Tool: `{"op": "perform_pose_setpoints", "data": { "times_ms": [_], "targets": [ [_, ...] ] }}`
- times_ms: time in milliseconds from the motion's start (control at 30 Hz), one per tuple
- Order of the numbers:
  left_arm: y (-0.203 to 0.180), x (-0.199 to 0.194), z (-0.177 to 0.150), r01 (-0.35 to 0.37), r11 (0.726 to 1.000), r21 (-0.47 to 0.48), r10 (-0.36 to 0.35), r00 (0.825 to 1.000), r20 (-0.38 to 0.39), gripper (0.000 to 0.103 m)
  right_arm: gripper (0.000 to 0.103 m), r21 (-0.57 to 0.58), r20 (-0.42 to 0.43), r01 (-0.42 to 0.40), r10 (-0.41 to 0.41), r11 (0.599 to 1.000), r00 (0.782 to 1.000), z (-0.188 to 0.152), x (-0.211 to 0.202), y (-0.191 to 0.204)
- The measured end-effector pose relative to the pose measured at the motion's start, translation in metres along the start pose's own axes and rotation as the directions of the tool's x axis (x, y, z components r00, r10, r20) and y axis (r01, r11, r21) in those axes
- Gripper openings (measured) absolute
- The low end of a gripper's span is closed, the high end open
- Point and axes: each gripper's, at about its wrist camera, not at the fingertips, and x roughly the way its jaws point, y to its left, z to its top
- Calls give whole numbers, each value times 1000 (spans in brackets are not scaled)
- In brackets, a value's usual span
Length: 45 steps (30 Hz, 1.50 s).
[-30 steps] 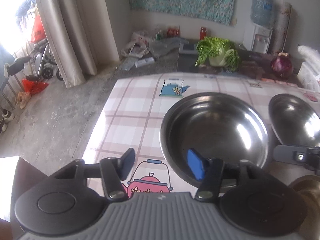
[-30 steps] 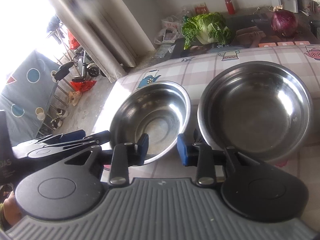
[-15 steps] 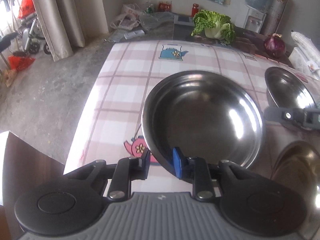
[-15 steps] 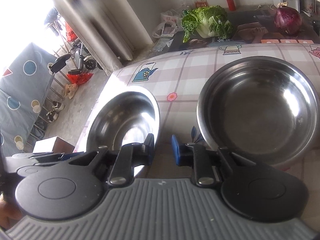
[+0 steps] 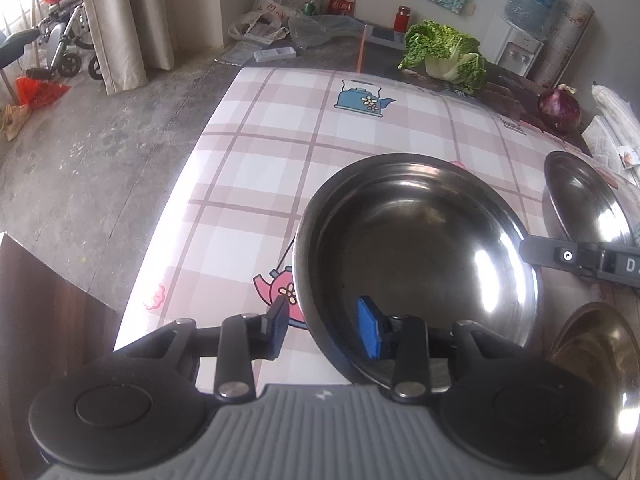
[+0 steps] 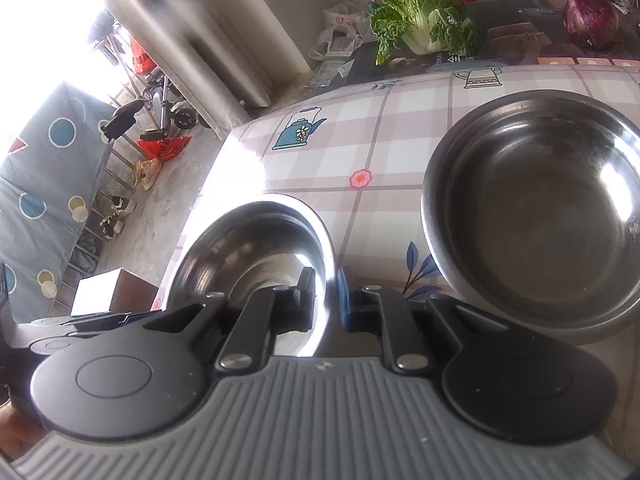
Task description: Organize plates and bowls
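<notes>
left gripper (image 5: 320, 320): sat at the near-left rim of the steel bowl (image 5: 416, 240), one finger outside the wall and the blue pad inside. The jaws had just been closing in and then eased back a touch. The rim was between them, but I couldn't see the pads actually biting.

steel bowl: sat on the checked table (image 5: 304, 128) near its left edge, empty. It looked like the one to be moved.

right gripper (image 6: 324, 288): fingers were pressed almost together, pinching the thin right-hand rim of that same bowl (so two grips on one bowl, opposite sides).

second steel bowl (image 6: 536, 208): lay just right of the held one, a bit farther back, rims near but apart. My guess was that it's the nesting target.

how I'd do it: get the left pads properly squeezed on the rim before any lifting, since polished steel slips. Then raise both sides evenly so it doesn't tip, and carry it right, high enough to clear the neighbour's rim.

risk: lifting on the right pinch alone would probably swing the bowl and clang it into the other.
</notes>
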Motion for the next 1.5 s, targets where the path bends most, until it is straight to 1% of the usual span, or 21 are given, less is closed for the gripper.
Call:
{"op": "perform_pose_setpoints", "data": {
  "times_ms": [33, 100, 167, 333, 533, 700, 900, 1100, 1200, 1367, 1500],
  "targets": [
    [-1, 1, 0, -8, 1000, 2, 8, 1000, -2, 26, 8, -6, 0, 4, -4, 1000, 1000, 0, 1, 1],
    [-4, 1, 0, -31, 999, 9, 31, 1000, 2, 23, 7, -15, 1, 7, -7, 1000, 1000, 0, 1, 2],
    [-5, -1, -2, -37, 999, 10, 37, 999, 6, 22, 7, -15, 2, 9, -9, 1000, 1000, 0, 0, 2],
    [-8, -10, -3, -52, 998, 23, 51, 998, 30, 22, 7, -14, 2, 14, -14, 1000, 1000, -2, -3, 2],
    [-12, -25, -3, -69, 997, 42, 67, 996, 57, 22, 7, -24, 23, 3, -3, 1000, 1000, -2, -13, 6],
    [-18, -38, -4, -80, 995, 52, 76, 994, 80, 22, 7, -34, 41, -5, 6, 999, 999, -5, -28, 10],
    [-31, -56, -7, -77, 995, 68, 69, 992, 102, 22, 7, -34, 75, -17, 20, 999, 997, -6, -53, 8],
    [-53, -71, -8, -71, 994, 86, 59, 990, 131, 22, 7, -23, 110, -21, 24, 999, 994, -7, -81, -1],
    [-66, -75, -7, -64, 994, 91, 51, 990, 131, 22, 7, -7, 123, -26, 27, 1000, 992, -9, -94, -11],
    [-98, -79, -4, -50, 992, 119, 32, 988, 149, 22, 7, 11, 150, -19, 17, 1000, 989, -9, -120, -33],
    [-126, -72, 2, -27, 989, 144, 6, 990, 141, 22, 8, 37, 171, 1, -8, 999, 985, -6, -139, -56]
  ]
}}
